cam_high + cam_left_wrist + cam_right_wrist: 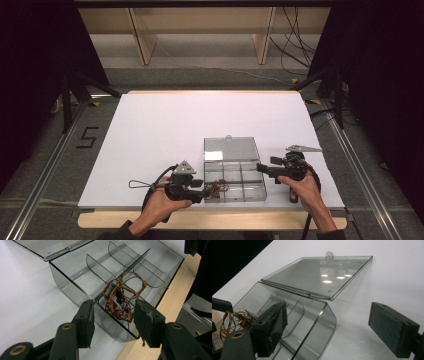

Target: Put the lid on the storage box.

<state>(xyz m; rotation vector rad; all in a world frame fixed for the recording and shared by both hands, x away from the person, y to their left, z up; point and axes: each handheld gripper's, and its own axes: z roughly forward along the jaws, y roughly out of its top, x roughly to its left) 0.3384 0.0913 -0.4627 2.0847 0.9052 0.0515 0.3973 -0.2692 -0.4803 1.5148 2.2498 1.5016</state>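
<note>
Left gripper (204,191), lower left-centre of the high view: I see its jaws part-open, black foam pads either side of a tangle of thin brown cord bracelet (121,298) strung with red and blue beads, not clamped. The bracelet sits at the near-left corner compartment of the clear smoky plastic box (250,192), which has curved dividers and rounded corners. The lid (231,148) lies flat and open behind it on the white table (165,125). Right gripper (260,167), right of the box: jaws wide apart, holding nothing, one pad over the box's corner.
</note>
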